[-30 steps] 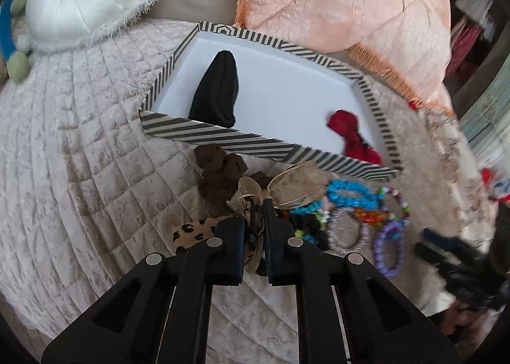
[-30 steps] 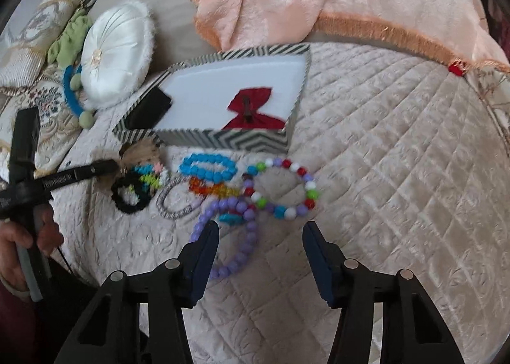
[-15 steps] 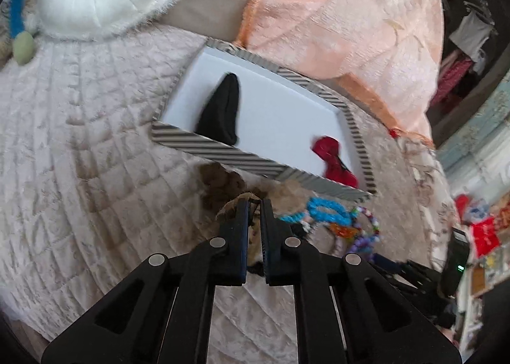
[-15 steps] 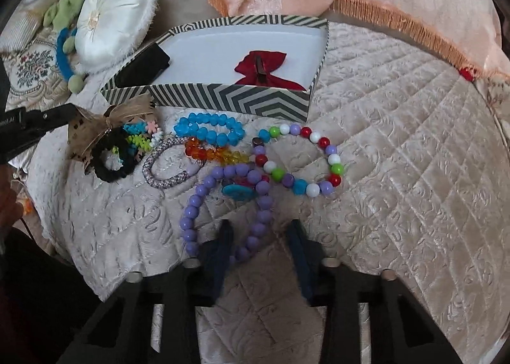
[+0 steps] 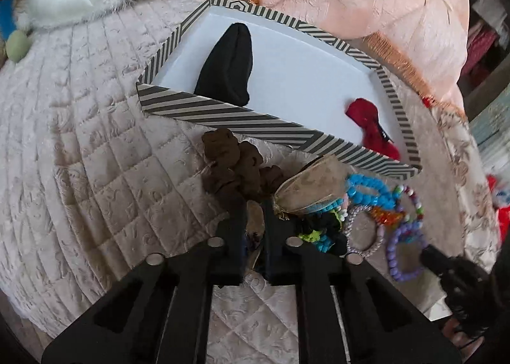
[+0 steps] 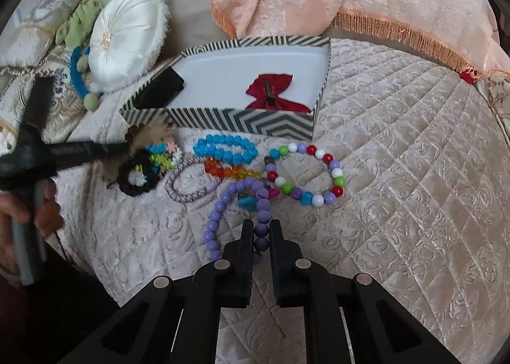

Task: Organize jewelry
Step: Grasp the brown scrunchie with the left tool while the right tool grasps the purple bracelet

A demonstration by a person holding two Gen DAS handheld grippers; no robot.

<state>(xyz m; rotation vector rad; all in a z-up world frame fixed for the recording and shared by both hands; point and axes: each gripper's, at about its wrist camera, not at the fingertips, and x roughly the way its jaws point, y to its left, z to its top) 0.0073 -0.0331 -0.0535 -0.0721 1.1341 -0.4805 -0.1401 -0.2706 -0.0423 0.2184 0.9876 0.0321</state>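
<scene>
Item: purple bead bracelet [image 6: 223, 214], on the bed just before the striped box [image 6: 242, 123]. My right gripper [image 6: 262, 236] has just been closing; its fingers now pinch the bracelet's near beads, box straight ahead. My left gripper [image 5: 255, 224] is clamped on a leopard-print bow [image 5: 255, 222], box also ahead.

bracelets [image 6: 255, 173] on quilt [image 6: 398, 204] before box [image 6: 255, 120], bow [image 6: 274, 93] inside box, cushion [image 6: 127, 42] behind-left

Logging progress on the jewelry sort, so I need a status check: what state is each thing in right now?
Striped box: open, lidless.
Red bow clip: inside box.
Black fabric piece: inside box.
Purple bead bracelet: on quilt, pinched.
Right gripper: jaws just closed on the purple beads.
Beige ribbon bow: on quilt.
Left gripper: shut on the bow's tail.
Blue bead bracelet: loose on quilt.
</scene>
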